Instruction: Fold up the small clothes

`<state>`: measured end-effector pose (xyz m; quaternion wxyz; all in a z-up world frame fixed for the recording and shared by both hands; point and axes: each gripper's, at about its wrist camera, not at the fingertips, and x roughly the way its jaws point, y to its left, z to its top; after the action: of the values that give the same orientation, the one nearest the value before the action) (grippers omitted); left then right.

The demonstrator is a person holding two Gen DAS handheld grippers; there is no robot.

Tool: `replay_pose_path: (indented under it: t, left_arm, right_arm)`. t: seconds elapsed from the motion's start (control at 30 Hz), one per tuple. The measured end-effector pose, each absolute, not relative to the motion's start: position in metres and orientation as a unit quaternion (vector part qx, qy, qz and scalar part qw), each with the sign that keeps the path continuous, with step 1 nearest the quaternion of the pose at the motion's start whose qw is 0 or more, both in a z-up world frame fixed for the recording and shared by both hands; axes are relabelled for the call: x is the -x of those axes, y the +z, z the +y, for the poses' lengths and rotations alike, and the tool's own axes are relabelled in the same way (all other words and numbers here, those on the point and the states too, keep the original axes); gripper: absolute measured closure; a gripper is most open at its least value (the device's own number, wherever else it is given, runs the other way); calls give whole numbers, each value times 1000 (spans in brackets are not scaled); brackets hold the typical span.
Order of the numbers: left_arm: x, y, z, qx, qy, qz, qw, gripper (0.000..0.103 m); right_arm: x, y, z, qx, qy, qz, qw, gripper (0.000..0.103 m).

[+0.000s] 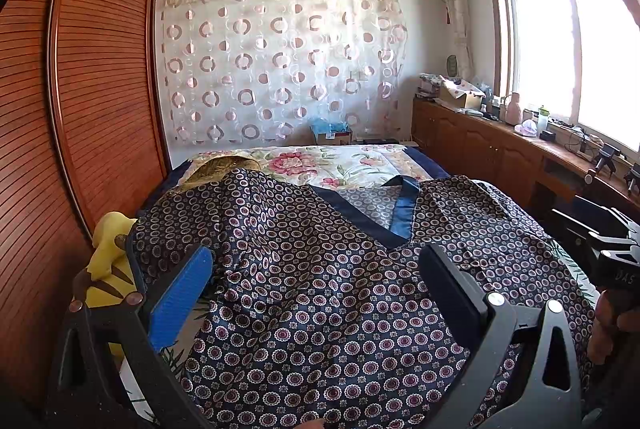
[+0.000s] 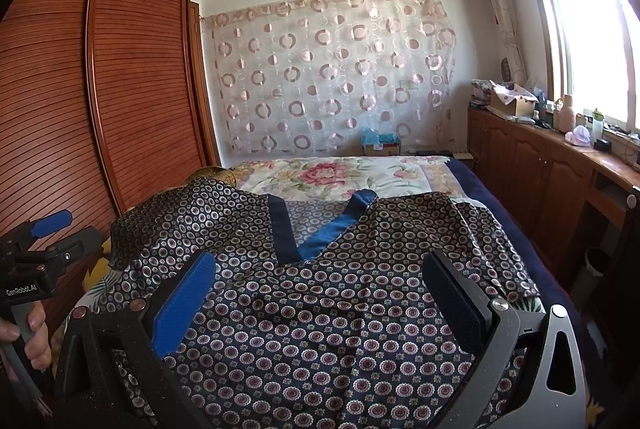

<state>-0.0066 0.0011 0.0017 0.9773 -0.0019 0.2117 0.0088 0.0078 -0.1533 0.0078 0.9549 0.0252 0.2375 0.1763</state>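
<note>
A navy satin garment (image 1: pixel 328 289) with a small round flower print and a blue V-neck band (image 1: pixel 404 209) lies spread on the bed, neck toward the far end. It also shows in the right wrist view (image 2: pixel 340 309), with its band (image 2: pixel 320 241). My left gripper (image 1: pixel 316 269) is open and empty, held just above the garment's left half. My right gripper (image 2: pixel 320 285) is open and empty above its right half. Each gripper shows at the edge of the other's view.
The bed has a floral quilt (image 1: pixel 320 165) at the far end. A yellow cloth (image 1: pixel 106 261) lies at the bed's left edge by the wooden wardrobe (image 1: pixel 80 89). A cluttered wooden cabinet (image 1: pixel 500 145) runs under the window on the right.
</note>
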Motion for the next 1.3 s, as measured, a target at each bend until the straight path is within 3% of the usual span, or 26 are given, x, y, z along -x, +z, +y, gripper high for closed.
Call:
replay_pose_path:
  t: [1.3]
  left_arm:
    - [10,13,-4,-2,9,208,978,0]
  right_arm:
    - [-7,8,-151,-23,177,237,955,0]
